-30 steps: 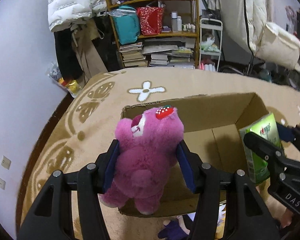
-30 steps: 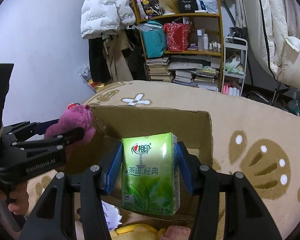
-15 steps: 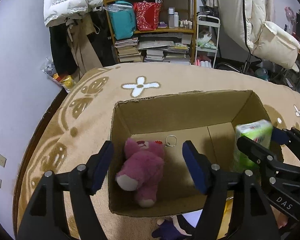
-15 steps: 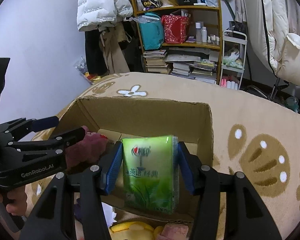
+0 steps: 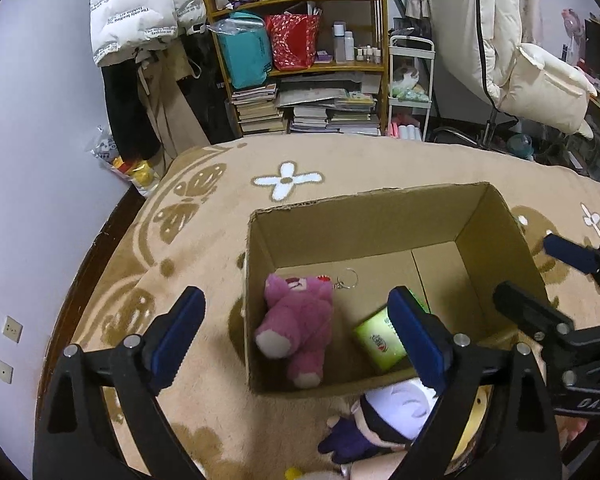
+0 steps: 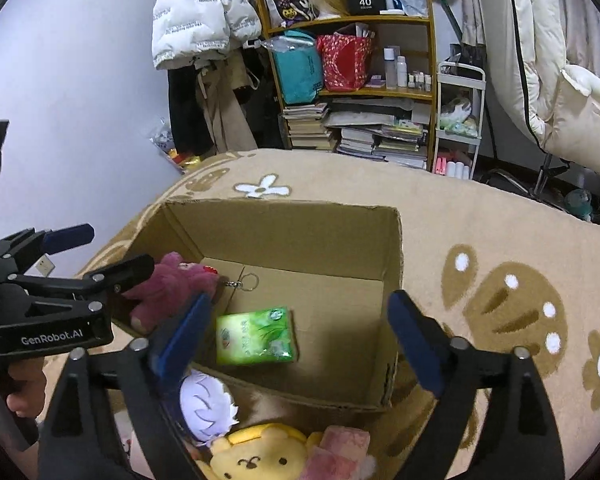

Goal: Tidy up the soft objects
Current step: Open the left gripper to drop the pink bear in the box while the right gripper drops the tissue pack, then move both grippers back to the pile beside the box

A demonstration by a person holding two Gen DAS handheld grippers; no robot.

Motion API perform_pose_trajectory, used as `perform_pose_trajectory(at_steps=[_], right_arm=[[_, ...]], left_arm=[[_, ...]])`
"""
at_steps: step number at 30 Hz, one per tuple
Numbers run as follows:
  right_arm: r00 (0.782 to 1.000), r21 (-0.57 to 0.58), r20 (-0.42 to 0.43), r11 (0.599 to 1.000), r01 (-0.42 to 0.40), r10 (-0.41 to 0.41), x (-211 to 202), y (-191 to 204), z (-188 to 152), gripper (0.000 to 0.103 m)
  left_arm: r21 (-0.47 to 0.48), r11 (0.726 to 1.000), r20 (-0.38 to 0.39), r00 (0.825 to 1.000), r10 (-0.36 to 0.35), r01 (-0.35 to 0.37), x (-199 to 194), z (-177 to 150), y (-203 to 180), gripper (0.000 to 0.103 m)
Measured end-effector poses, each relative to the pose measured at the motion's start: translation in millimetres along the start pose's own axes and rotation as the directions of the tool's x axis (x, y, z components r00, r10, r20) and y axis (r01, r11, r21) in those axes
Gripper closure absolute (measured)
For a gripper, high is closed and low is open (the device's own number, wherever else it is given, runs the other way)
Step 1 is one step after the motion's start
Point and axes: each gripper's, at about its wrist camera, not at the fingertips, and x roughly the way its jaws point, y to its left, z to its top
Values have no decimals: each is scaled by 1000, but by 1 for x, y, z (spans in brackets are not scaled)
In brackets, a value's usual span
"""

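Note:
An open cardboard box stands on the tan carpet. Inside it lie a pink plush bear with a key ring, and a green tissue pack. My left gripper is open and empty above the box's near left corner. My right gripper is open and empty above the box's near edge. A white-haired doll, a yellow bear plush and a pink soft item lie on the carpet in front of the box.
The carpet with flower patterns ends at a dark floor strip along the left wall. Behind it stand a crowded bookshelf, hanging coats, a white trolley and a cream chair.
The left gripper opened and dropped the pink bear into the box. The right gripper then opened and the tissue pack fell flat onto the box floor. Both grippers drew back.

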Motion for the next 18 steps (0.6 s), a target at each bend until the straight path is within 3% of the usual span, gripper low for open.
perform_pose_trajectory(at_steps=[3, 10, 18], right_arm=[[1000, 7, 19, 1000, 0, 0, -11, 0, 0, 0], [999, 20, 47, 1000, 4, -5, -38, 0, -3, 0], [999, 25, 42, 1000, 4, -5, -61, 1, -26, 0]], left_arm=[[-8, 1000, 1, 1000, 17, -17, -9, -4, 3, 4], [25, 997, 1, 998, 66, -66, -34, -21, 5, 3], [1, 997, -82, 993, 80, -80, -50, -44, 12, 3]])
